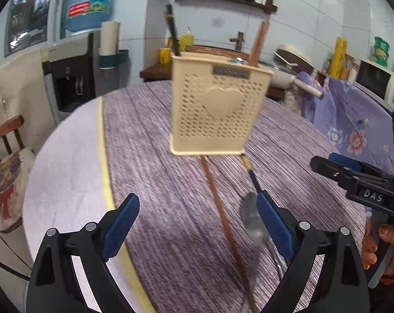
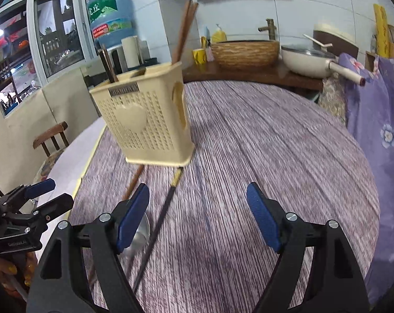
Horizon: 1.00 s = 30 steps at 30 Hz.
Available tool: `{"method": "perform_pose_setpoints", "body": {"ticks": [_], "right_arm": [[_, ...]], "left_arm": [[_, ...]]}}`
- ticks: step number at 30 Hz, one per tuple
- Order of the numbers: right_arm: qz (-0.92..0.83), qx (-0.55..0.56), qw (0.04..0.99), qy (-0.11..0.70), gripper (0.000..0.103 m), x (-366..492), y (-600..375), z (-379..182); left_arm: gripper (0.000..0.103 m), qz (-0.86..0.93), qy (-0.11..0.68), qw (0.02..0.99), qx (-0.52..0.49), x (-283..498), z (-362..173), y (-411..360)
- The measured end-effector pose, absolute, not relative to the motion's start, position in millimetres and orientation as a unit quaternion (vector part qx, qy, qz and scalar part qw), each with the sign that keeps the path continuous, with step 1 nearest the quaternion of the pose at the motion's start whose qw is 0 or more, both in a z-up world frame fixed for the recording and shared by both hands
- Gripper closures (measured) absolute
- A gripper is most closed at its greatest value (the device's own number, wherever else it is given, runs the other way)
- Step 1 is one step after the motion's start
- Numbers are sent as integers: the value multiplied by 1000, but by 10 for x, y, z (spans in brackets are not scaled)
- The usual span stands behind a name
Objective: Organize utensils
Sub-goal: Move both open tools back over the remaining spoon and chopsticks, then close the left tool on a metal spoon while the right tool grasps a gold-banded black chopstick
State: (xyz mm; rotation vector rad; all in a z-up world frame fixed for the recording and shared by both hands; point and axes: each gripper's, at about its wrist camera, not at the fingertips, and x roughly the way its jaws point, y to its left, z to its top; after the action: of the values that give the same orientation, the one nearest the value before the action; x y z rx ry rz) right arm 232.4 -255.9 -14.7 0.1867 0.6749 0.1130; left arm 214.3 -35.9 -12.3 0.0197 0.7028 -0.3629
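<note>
A cream perforated utensil holder [image 1: 218, 107] with a raised heart on its front stands upright on a round table [image 1: 155, 161] covered in a purple striped cloth, with dark chopsticks [image 1: 172, 30] rising from one compartment and brown chopsticks [image 1: 259, 43] from another. On the cloth in front of the holder lie a loose brown chopstick [image 1: 223, 216] and a loose black chopstick [image 2: 161, 221] with a gold band, both running from the holder's base back toward the cameras, with a metal spoon [image 1: 253, 221] beside them.

The left hand-held gripper [image 1: 197, 224] hovers above these loose pieces with its blue-padded jaws spread wide and nothing between the pads; the brown chopstick passes under the gap, while the spoon sits just inside the right-side pad, the black chopstick disappearing behind it.

The right hand-held gripper [image 2: 198, 216] is likewise wide open and empty, over bare cloth; the spoon and both loose chopsticks lie by its left-side pad, toward the other tool. Fingers [image 1: 384, 237] of the person's hand wrap the right tool's handle. The holder stands well beyond both sets of jaws.
</note>
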Motion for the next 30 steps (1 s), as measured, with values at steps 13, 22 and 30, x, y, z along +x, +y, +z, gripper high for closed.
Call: {"method": "perform_pose_setpoints", "body": {"ticks": [13, 22, 30], "right_arm": [[37, 112, 927, 355, 26, 2158, -2711, -371], [30, 125, 926, 355, 26, 2088, -2802, -383], [38, 130, 925, 356, 26, 2095, -2778, -385]], "left_arm": [[47, -241, 396, 884, 63, 1961, -470, -862], [56, -238, 409, 875, 102, 2013, -581, -1076], [64, -228, 419, 872, 108, 2035, -633, -1056]]}}
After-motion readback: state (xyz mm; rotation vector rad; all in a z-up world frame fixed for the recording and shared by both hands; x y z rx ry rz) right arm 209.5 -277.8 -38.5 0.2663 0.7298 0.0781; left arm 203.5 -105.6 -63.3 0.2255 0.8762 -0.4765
